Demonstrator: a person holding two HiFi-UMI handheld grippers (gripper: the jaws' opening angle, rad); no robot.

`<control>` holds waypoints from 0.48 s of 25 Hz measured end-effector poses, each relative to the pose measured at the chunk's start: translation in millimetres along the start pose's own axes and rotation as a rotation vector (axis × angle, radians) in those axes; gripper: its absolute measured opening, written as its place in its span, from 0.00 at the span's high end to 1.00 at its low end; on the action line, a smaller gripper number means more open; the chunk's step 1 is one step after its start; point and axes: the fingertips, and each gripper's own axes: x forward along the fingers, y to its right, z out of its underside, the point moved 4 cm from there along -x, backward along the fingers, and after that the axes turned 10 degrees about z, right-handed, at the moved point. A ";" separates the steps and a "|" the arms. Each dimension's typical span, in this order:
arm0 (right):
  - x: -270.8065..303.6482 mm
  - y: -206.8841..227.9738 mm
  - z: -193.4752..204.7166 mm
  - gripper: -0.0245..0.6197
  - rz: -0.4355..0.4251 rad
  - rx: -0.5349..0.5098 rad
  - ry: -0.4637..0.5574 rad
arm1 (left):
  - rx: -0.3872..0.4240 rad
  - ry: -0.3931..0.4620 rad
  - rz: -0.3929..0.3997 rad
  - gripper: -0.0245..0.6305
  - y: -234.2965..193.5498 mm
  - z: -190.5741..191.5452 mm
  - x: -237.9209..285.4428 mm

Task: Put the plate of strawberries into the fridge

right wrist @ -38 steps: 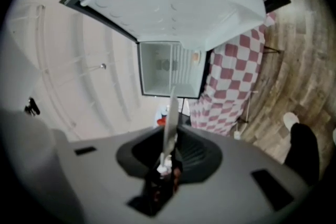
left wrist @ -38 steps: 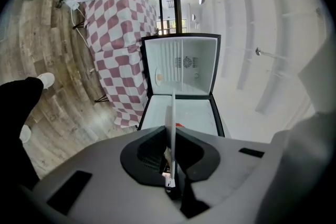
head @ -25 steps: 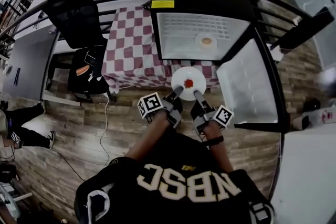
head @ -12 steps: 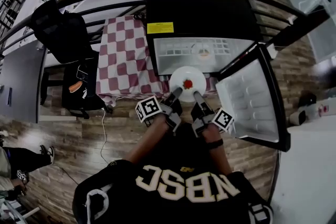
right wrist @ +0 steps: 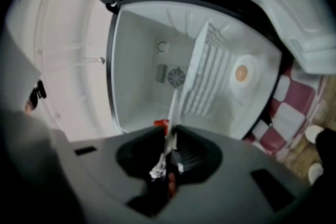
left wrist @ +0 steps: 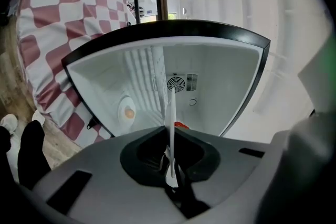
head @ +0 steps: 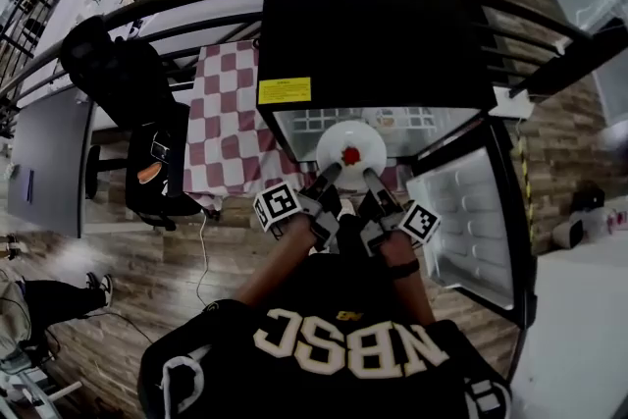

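Observation:
A white plate (head: 350, 148) with one red strawberry (head: 350, 155) is held level at the mouth of the open black fridge (head: 378, 25). My left gripper (head: 330, 174) is shut on the plate's near left rim and my right gripper (head: 372, 176) on its near right rim. In the left gripper view the plate (left wrist: 170, 113) stands edge-on between the jaws of that gripper (left wrist: 170, 176), with the strawberry (left wrist: 180, 125) just beyond. The right gripper view shows the same plate (right wrist: 174, 105) and strawberry (right wrist: 160, 123) ahead of that gripper (right wrist: 167, 165).
The fridge door (head: 473, 216) hangs open to the right. Inside, a small dish with something orange (left wrist: 127, 112) sits on a white wire shelf (right wrist: 207, 73). A checked tablecloth (head: 224, 118) and a black chair (head: 128, 74) stand to the left.
Both grippers have carried the plate forward from in front of the fridge to its opening. The fridge and its interior now fill more of the view.

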 end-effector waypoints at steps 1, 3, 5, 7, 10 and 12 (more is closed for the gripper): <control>5.9 0.2 -5.5 0.84 -0.003 -0.008 -0.007 | 0.005 0.008 0.000 0.92 0.2 -4.8 5.1; 18.2 -0.2 -18.3 0.84 -0.010 -0.015 -0.014 | 0.002 0.022 0.010 0.92 3.9 -13.3 18.7; 27.3 0.1 -28.7 0.84 -0.012 0.000 -0.022 | -0.004 0.031 0.011 0.92 3.8 -18.8 29.9; 34.1 3.2 -36.1 0.84 -0.003 0.017 -0.033 | -0.015 0.041 0.001 0.92 -1.5 -23.2 37.3; 44.3 6.9 -45.6 0.84 0.005 0.033 -0.046 | -0.031 0.058 0.003 0.91 -1.6 -29.4 48.7; 49.7 8.2 -50.3 0.84 0.011 0.038 -0.056 | -0.035 0.063 -0.004 0.91 -4.1 -33.1 53.2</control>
